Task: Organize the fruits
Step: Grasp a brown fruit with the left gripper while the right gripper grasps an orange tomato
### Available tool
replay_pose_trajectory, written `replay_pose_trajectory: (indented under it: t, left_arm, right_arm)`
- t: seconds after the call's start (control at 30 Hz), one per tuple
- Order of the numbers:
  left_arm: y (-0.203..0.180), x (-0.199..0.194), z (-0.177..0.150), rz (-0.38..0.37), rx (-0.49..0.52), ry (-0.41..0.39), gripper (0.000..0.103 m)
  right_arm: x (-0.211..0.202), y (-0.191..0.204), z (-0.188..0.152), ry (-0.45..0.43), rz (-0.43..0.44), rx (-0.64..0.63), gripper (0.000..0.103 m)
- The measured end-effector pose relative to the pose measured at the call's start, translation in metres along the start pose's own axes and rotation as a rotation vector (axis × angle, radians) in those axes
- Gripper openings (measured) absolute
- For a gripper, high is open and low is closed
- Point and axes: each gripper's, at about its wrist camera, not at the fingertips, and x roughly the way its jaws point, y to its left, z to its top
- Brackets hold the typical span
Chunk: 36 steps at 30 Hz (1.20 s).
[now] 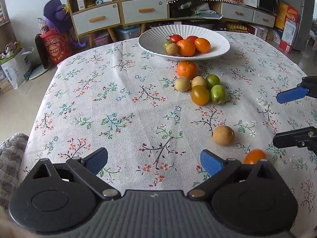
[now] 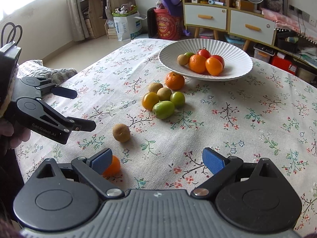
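fruit scattered on the floral cloth, both grippers wide apart and empty

the left gripper (image 1: 154,161) hovers low over the floral white tablecloth (image 1: 118,107), its blue-padded fingers spread wide with nothing between them. the right gripper (image 2: 157,158) is likewise spread wide and holds nothing; in the left wrist view its two fingers enter from 3 o'clock

the ribbed white ceramic bowl (image 1: 218,39) sits toward 12 o'clock in the left view, holding a round orange mandarin (image 1: 185,47), an oval orange cherry tomato (image 1: 202,45) whose long axis runs from 10 to 4 o'clock, two red tomatoes (image 1: 175,38), a tan longan (image 1: 172,48) and a small green fruit mostly hidden behind them

just below the bowl's rim lies a second round mandarin (image 1: 186,69). touching it at 6 o'clock is a tight cluster: two pale tan longans (image 1: 182,84), a round green jujube (image 1: 212,81), an oval green jujube (image 1: 218,94) with its long axis near upright and its stem end toward 6 o'clock, and an amber oval tomato (image 1: 200,95) standing lengthwise toward 12 o'clock

well apart from the cluster, toward 5 o'clock, a lone brown longan (image 1: 223,135) rests on the cloth. a small orange tomato (image 2: 112,166) lies just beside the right gripper's left finger (image 2: 102,161), partly hidden by it; whether they touch i cannot tell
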Motion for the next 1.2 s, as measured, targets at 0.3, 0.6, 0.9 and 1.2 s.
replay_pose_trajectory:
  t: [0.3,0.6,0.9,1.2]
  left_arm:
    - [-0.003,0.002,-0.011,-0.009,0.061,0.011,0.097]
    - [-0.008,0.003,-0.014,-0.013,0.105,0.009,0.097]
    - [-0.013,0.003,-0.011,-0.032,0.106,0.006,0.097]
    - [-0.029,0.006,0.000,-0.116,0.083,-0.005,0.096]
  right_arm:
    - [0.008,0.021,-0.005,0.038,0.077,-0.038,0.088]
    - [0.015,0.036,-0.006,0.081,0.157,-0.068,0.050]
    - [0.013,0.037,-0.005,0.087,0.177,-0.074,0.032]
    - [0.005,0.013,-0.002,0.048,0.092,-0.038,0.032]
